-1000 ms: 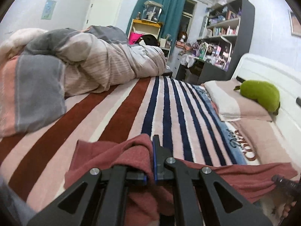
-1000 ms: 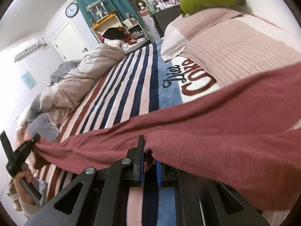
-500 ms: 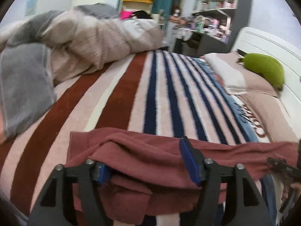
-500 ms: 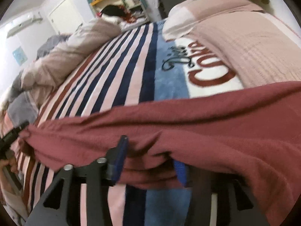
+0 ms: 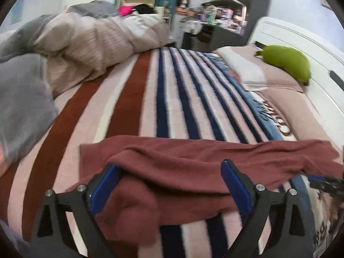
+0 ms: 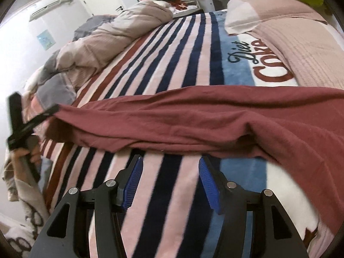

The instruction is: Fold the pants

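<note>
The maroon pants [image 5: 193, 161] lie in a long rumpled band across the striped blanket [image 5: 172, 99]. My left gripper [image 5: 169, 186] sits over their left end. Its jaws are opening wide, and bunched cloth lies loose between the blue pads [image 5: 103, 190] without being pinched. In the right wrist view the pants [image 6: 193, 118] stretch from left to right. My right gripper [image 6: 171, 182] is just short of their near edge, jaws opening, with only blanket between its pads. At the far left of that view a hand [image 6: 25, 152] holds the left gripper at the cloth's end.
A rumpled beige and grey duvet [image 5: 86, 43] is piled on the left of the bed. Pink pillows [image 5: 268, 71] and a green plush [image 5: 286, 62] lie by the white headboard [image 5: 301, 43] on the right. Crowded shelves [image 5: 225, 0] stand beyond the bed.
Both grippers were shut on the pants a second ago and have let go. Their jaws spread, the cloth sank onto the blanket, and the right gripper drew back off its edge.
</note>
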